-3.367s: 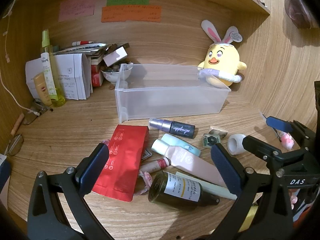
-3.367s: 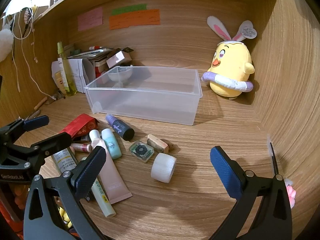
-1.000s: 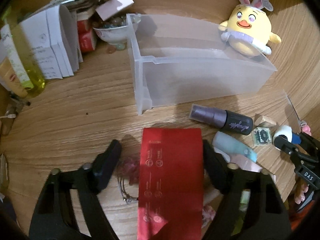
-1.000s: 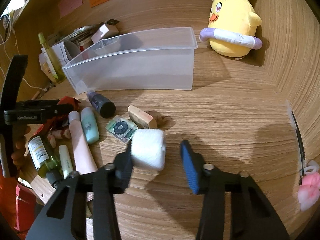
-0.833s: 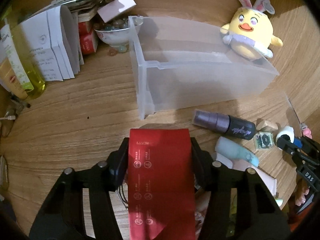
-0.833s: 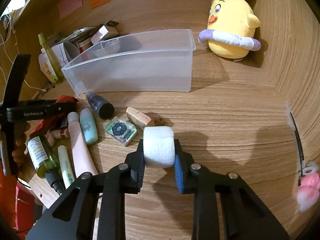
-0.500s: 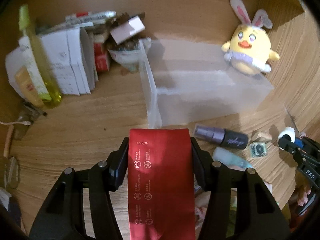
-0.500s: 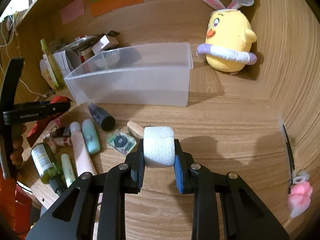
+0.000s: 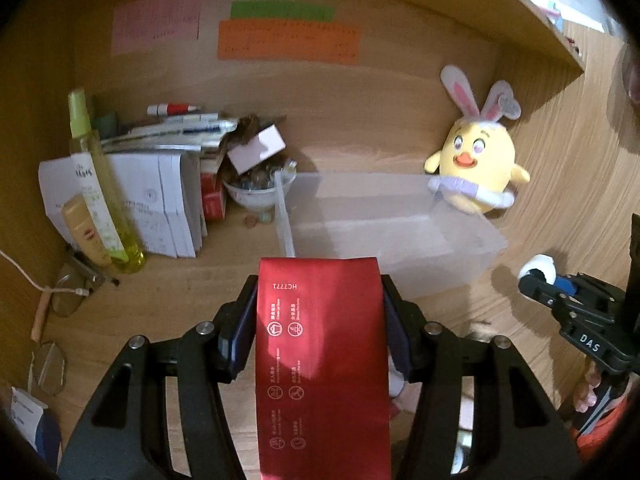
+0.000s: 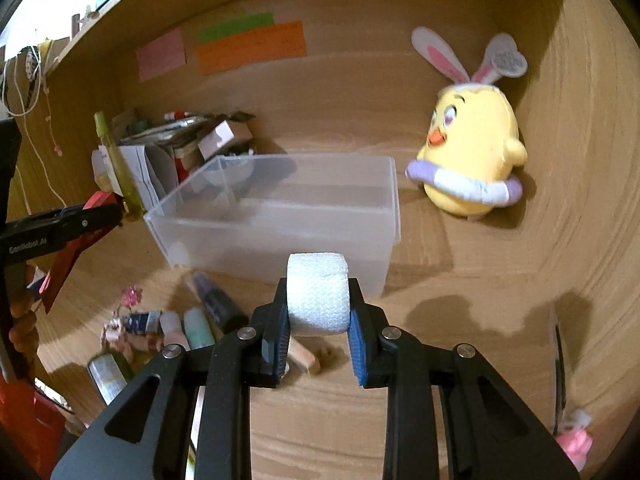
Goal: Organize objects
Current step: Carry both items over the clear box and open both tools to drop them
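Found clear bin empty; left gripper pinched red pouch, right gripper white roll; tubes remained before bin.

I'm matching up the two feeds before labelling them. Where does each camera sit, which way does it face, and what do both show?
Left wrist: on the left gripper, facing the desk's back wall; jaws shut on the red pouch.
Right wrist: on the right gripper, facing the same wall; jaws shut on the white roll.
Shared: clear bin, yellow plush chick, and each other's gripper.
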Available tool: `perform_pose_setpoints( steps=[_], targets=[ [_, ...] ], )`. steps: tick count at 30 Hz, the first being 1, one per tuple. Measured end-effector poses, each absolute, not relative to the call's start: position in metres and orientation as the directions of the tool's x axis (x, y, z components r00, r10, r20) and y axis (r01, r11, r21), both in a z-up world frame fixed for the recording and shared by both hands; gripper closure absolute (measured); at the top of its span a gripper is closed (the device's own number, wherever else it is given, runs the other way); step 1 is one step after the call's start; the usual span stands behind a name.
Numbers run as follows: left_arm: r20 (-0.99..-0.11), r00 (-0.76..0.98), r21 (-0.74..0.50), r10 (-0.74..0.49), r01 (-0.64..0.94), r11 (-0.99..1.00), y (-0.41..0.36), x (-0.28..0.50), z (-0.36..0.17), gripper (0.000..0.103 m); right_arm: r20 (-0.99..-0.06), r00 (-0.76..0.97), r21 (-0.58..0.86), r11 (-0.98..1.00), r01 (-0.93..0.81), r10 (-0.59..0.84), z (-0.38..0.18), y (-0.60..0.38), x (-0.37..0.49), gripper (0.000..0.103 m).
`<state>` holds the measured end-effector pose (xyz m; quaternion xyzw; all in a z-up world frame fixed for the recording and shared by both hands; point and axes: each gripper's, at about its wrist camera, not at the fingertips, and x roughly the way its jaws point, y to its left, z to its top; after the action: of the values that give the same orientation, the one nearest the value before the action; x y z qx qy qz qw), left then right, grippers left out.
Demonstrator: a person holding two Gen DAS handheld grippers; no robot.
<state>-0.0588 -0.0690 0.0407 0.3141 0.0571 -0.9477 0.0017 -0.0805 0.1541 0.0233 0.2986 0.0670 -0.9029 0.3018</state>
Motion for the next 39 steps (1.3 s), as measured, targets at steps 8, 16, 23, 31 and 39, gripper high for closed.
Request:
perform_pose_setpoints(
  steps=[8, 16, 23, 31, 39],
  targets=[
    [-0.547, -0.836, -0.118, 0.027, 0.046, -0.992, -0.063, -0.064, 0.060, 0.047, -0.545, -0.654, 0.052, -0.799, 0.599, -0.525, 0.045, 0.142, -0.094, 0.080],
    [-0.520, -0.854, -0.128, 0.009, 0.068, -0.989, -0.063, -0.078, 0.075, 0.047, -0.504, -0.683, 0.027, -0.800, 0.599, -0.528, 0.067, 0.128, -0.111, 0.080],
    [-0.500, -0.866, -0.133, -0.003, 0.080, -0.988, -0.067, -0.098, 0.091, 0.047, -0.489, -0.696, 0.005, -0.800, 0.600, -0.525, 0.084, 0.116, -0.131, 0.080],
    [-0.519, -0.854, -0.132, -0.019, 0.102, -0.986, -0.072, -0.130, 0.089, 0.047, -0.492, -0.703, -0.026, -0.798, 0.602, -0.514, 0.089, 0.098, -0.151, 0.080],
    [-0.577, -0.817, -0.144, -0.005, 0.107, -0.984, -0.076, -0.165, 0.066, 0.047, -0.558, -0.664, -0.013, -0.795, 0.606, -0.498, 0.061, 0.082, -0.171, 0.080]
  ],
)
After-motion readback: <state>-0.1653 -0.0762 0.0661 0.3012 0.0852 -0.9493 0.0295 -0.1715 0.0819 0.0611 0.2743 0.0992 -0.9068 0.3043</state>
